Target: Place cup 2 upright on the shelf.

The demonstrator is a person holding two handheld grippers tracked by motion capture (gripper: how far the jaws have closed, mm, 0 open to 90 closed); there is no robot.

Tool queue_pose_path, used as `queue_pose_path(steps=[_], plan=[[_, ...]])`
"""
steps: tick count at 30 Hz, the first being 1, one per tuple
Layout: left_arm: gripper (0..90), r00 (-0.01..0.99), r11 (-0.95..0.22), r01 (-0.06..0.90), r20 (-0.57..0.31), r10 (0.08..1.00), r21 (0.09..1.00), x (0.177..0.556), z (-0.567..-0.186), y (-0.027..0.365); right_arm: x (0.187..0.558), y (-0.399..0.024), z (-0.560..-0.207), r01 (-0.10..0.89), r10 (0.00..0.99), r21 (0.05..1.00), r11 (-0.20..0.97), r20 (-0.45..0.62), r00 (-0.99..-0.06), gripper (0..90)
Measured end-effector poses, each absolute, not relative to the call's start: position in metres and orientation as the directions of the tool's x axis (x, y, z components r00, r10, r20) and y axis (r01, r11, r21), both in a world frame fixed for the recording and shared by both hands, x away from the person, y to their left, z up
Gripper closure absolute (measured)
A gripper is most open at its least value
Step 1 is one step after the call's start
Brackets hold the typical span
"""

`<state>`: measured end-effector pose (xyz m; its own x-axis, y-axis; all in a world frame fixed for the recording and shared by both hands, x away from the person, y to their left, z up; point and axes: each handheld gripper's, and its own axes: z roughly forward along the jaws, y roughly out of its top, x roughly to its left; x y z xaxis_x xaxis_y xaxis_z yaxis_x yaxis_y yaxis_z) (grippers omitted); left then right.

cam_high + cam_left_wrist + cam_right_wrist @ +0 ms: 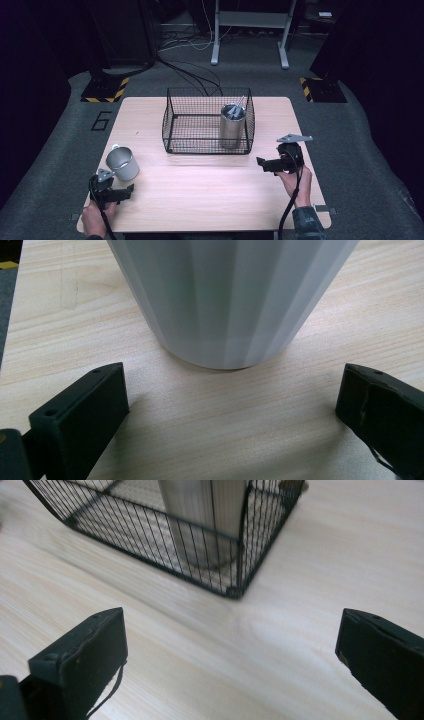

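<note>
Metal mug (pixel 122 163) stands upright at the desk's (pixel 200 195) near-left, just ahead of our left gripper (pixel 131 189), not touching; jaws spread wide on either side of the mug's base (pixel 227 300). Right gripper (pixel 259 162) also spread, empty, near the wire basket (pixel 172 125) with the tall tumbler (pixel 232 126) inside. We judge the mug light, stiff, smooth and likely slippery: grip mid-wall, squarely, clear of the handle.
</note>
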<state>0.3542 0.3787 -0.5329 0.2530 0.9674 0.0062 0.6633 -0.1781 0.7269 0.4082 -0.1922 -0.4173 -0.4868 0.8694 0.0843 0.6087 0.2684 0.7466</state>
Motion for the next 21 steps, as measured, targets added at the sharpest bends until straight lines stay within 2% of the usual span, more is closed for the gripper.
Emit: queue_pose_path(steps=[5, 6, 12, 21], plan=[[0.3, 0.252, -0.176, 0.665, 0.003, 0.968, 0.726, 0.354, -0.533, 0.379, 0.403, -0.198, -0.457, 0.640, 0.889, 0.731, 0.238, 0.100, -0.446, 0.0], [0.3, 0.252, -0.174, 0.663, 0.003, 0.968, 0.728, 0.354, -0.533, 0.379, 0.403, -0.199, -0.473, 0.640, 0.893, 0.724, 0.256, 0.077, -0.444, 0.0], [0.4, 0.252, -0.174, 0.663, 0.002, 0.968, 0.728, 0.355, -0.533, 0.379, 0.400, -0.202, -0.508, 0.653, 0.912, 0.721, 0.233, 0.071, -0.404, 0.0], [0.2, 0.255, -0.178, 0.668, 0.002, 0.967, 0.723, 0.356, -0.532, 0.379, 0.399, -0.199, -0.526, 0.644, 0.915, 0.711, 0.283, 0.001, -0.403, 0.0]])
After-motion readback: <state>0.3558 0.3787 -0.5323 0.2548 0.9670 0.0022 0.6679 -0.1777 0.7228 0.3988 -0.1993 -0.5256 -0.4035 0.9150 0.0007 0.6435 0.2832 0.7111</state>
